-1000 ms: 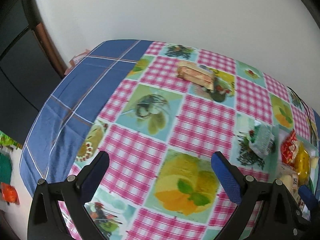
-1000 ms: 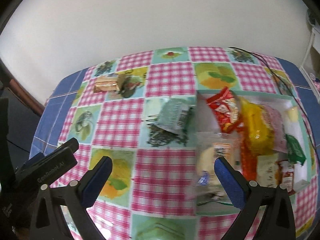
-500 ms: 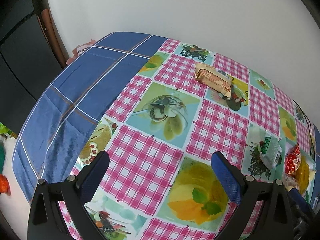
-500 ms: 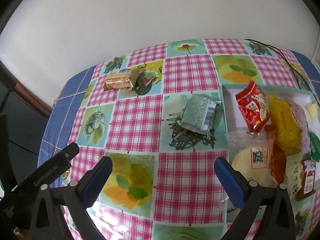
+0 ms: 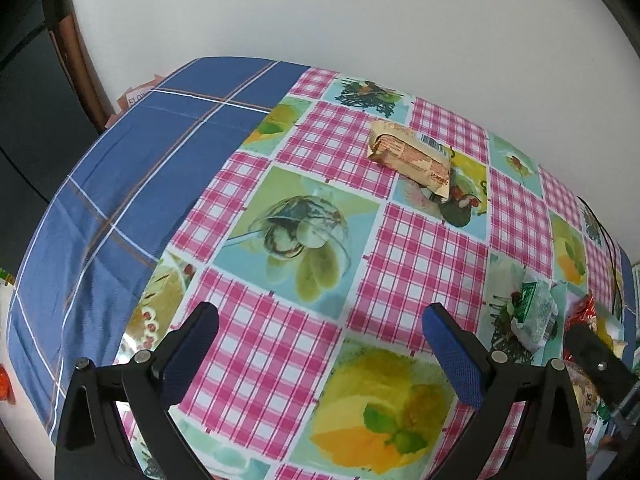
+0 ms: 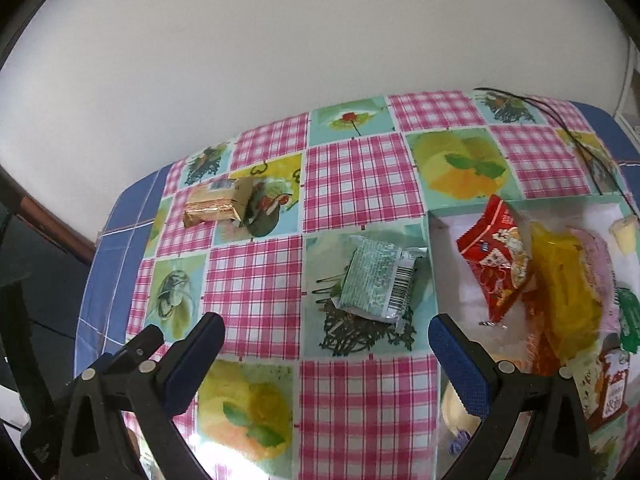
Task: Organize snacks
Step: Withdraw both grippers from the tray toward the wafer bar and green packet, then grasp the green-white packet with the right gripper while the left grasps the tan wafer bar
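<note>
Checked tablecloth [image 6: 256,280] bears green packet [image 6: 376,284] ahead between wide-open, empty right claw [image 6: 326,344].

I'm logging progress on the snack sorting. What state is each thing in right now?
left gripper: open, empty.
right gripper: open, empty.
green packet: loose on the cloth, beside the tray.
gold packet: loose, far side.
tray: holds several snacks.

Pink gingham and fruit prints showing across the tablecloth [image 6: 360,184]

A blue plaid cloth [image 5: 120,184] is lying beside it; a gold wrapper [image 6: 218,204], a pale green packet [image 6: 378,280] and a red bag [image 6: 496,256] are showing.
</note>
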The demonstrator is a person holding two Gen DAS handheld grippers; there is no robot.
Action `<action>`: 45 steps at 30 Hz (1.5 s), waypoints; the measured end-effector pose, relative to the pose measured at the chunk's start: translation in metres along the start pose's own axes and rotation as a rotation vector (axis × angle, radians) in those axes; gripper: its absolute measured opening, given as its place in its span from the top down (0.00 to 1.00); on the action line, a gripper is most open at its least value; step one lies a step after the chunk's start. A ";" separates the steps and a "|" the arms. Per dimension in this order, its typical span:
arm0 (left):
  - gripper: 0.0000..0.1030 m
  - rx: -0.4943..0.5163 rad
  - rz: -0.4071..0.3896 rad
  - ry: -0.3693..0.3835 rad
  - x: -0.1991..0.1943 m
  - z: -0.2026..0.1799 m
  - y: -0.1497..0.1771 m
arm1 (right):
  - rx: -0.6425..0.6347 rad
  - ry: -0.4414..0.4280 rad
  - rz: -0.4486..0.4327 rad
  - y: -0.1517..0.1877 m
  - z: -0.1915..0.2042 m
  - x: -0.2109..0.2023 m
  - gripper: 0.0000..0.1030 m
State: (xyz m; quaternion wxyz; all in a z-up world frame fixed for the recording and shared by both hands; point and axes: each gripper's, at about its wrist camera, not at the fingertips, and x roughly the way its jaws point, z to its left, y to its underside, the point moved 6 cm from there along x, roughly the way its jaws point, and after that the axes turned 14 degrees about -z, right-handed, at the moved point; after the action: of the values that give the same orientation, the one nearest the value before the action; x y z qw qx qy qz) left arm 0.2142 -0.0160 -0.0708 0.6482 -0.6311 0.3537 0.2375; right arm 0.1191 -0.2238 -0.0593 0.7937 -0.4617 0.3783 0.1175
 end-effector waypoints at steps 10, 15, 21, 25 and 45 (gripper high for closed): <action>0.02 0.050 0.023 0.011 0.019 -0.023 -0.003 | -0.023 0.083 0.077 0.001 -0.010 0.044 0.11; 0.02 0.058 0.031 0.028 0.026 -0.033 -0.003 | -0.017 0.108 0.100 0.003 -0.018 0.057 0.18; 0.02 0.030 0.049 0.042 0.040 -0.030 -0.003 | -0.037 0.124 0.105 0.002 -0.020 0.068 0.20; 0.02 0.037 0.030 0.044 0.044 -0.032 -0.007 | -0.045 0.125 0.107 0.002 -0.021 0.076 0.29; 0.02 0.248 -0.045 0.061 0.078 -0.073 -0.053 | -0.146 0.115 0.147 -0.024 -0.022 0.120 0.46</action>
State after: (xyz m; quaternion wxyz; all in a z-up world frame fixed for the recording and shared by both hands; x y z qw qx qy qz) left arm 0.2927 -0.1034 -0.0922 0.7154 -0.5608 0.3857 0.1576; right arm 0.2033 -0.2740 -0.1349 0.7242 -0.4953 0.4464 0.1760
